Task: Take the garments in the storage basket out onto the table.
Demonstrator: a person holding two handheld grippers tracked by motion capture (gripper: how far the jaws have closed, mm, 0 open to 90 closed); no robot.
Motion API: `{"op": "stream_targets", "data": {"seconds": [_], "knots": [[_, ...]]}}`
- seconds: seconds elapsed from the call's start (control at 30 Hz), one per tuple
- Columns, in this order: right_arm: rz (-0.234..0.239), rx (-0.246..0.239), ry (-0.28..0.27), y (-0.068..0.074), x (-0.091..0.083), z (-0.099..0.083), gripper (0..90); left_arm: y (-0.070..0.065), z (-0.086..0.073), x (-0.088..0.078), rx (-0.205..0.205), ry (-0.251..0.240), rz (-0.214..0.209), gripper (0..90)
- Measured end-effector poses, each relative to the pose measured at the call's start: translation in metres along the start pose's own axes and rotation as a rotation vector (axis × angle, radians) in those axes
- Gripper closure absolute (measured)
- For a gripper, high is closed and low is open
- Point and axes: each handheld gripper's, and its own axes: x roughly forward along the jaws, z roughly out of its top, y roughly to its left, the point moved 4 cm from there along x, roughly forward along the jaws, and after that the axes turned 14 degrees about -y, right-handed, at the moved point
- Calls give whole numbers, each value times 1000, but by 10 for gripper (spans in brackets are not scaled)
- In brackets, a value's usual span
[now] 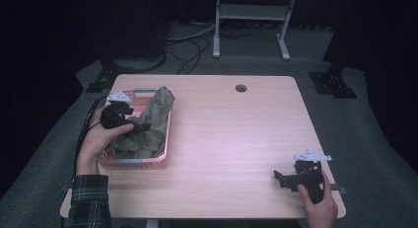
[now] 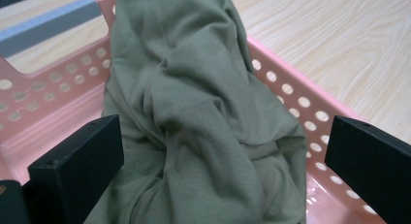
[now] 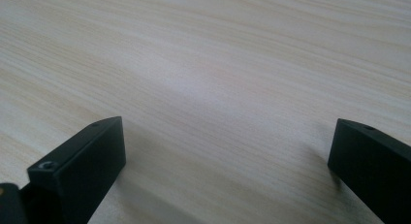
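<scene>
We find no brand, label or writing that can be read on anything here.

A pink basket [image 1: 165, 139] with rows of round holes in its walls sits on the left part of the table [image 1: 236, 139]. In it lies a crumpled olive-green cloth [image 1: 148, 124], heaped above the rim, with one end rising over the far right corner of the basket. A grey strip runs along the basket's near edge and another along its far edge.

Our left gripper [image 1: 129, 120] is over the left side of the basket, right at the cloth. In the left gripper view its jaws stand wide apart, one on either side of the cloth [image 2: 203, 127], with the pink wall [image 2: 300, 103] behind it; they hold nothing, and we cannot tell whether they touch the fabric.

Our right gripper [image 1: 282, 178] rests at the near right corner of the table, well apart from the basket, with the hand [image 1: 318, 206] behind it. In the right gripper view its jaws are also wide, with bare wood grain [image 3: 218, 88] between them and nothing held.

A round hole [image 1: 240, 88] sits near the table's far edge. Beyond the table stand a white frame [image 1: 251, 20] and dark cables [image 1: 190, 50] on the grey floor.
</scene>
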Motion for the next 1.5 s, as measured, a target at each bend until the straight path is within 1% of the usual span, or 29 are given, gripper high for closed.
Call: {"op": "stream_targets", "data": {"seconds": [0.23, 0.37, 0.6, 0.77, 0.83, 0.9, 1.07, 1.5], "knots": [[0, -1, 0, 0, 0, 0, 0, 2, -7, 9, -5, 31, -2, 0], [0, 0, 0, 0, 0, 0, 0, 2, -11, 15, 5, 63, 7, 0], [0, -1, 0, 0, 0, 0, 0, 4, -18, 25, 14, 107, 9, 0], [0, -1, -1, 0, 0, 0, 0, 4, -22, 30, 11, 129, 11, 0], [0, 0, 0, 0, 0, 0, 0, 5, -26, 34, -2, 136, -1, 0], [0, 0, 0, 0, 0, 0, 0, 5, -29, 36, -1, 150, 0, 0], [0, 0, 0, 0, 0, 0, 0, 6, -30, 38, -7, 151, -3, 0], [0, 0, 0, 0, 0, 0, 0, 10, -40, 43, -48, 165, -8, 0]]}}
